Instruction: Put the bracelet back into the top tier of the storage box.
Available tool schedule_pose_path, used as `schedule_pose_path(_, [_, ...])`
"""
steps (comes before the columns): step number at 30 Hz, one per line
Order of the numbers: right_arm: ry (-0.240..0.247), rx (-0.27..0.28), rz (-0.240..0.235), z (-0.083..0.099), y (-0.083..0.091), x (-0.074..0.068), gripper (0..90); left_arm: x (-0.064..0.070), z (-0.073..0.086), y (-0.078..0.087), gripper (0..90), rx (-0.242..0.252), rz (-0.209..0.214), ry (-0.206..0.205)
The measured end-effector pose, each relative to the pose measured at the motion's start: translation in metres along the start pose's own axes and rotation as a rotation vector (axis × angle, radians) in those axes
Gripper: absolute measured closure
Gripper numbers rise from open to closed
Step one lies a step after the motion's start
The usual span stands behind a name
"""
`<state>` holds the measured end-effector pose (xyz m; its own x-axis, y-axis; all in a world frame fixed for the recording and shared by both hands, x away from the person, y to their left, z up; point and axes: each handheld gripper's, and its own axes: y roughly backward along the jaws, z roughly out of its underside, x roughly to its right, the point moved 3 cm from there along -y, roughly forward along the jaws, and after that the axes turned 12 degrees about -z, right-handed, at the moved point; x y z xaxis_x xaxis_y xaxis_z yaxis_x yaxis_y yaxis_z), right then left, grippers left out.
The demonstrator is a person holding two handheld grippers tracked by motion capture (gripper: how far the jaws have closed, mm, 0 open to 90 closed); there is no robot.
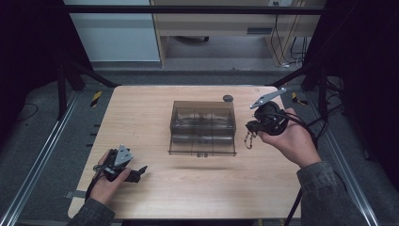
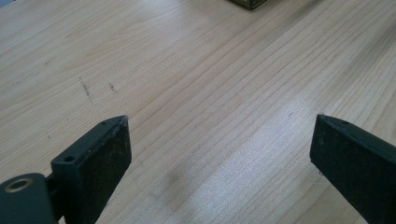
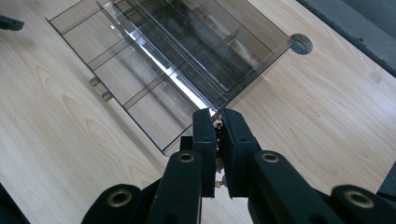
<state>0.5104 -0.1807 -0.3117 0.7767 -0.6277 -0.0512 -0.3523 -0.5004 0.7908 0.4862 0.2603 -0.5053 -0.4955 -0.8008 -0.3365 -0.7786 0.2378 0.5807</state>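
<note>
Setting: a pale wooden table seen from above, with a person's two forearms coming in from the near edge, each hand holding a black two-jaw gripper.

Right gripper: held up in the person's right hand, just off the right side of the organiser. In the right gripper view its jaws are pressed almost together, pinching a small chain.

Chain: a short length of gold-coloured links. In the high view it hangs down from the right gripper's tip, dangling freely just to the right of the organiser's front right corner. In the right gripper view a few links glint in the narrow slit between the jaws.

Organiser: a smoky, see-through plastic box at the middle of the table, with its shallow drawer pulled out toward the person. Thin dividers split the drawer into several compartments. I cannot tell whether anything lies in them.

Left gripper: resting low near the table's front left corner, well apart from the organiser. In the left gripper view its jaws stand wide apart with only bare wood between them.

Small round object: a dark disc on the table just behind the organiser's back right corner; what it is cannot be made out.
</note>
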Motion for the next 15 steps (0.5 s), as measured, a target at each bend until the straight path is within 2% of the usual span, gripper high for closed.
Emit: schedule_pose_path(15, [0.011,0.034,0.005,-0.013,0.001,-0.005,85.6,0.0,0.0,0.0,5.1,-0.001,0.002,0.0])
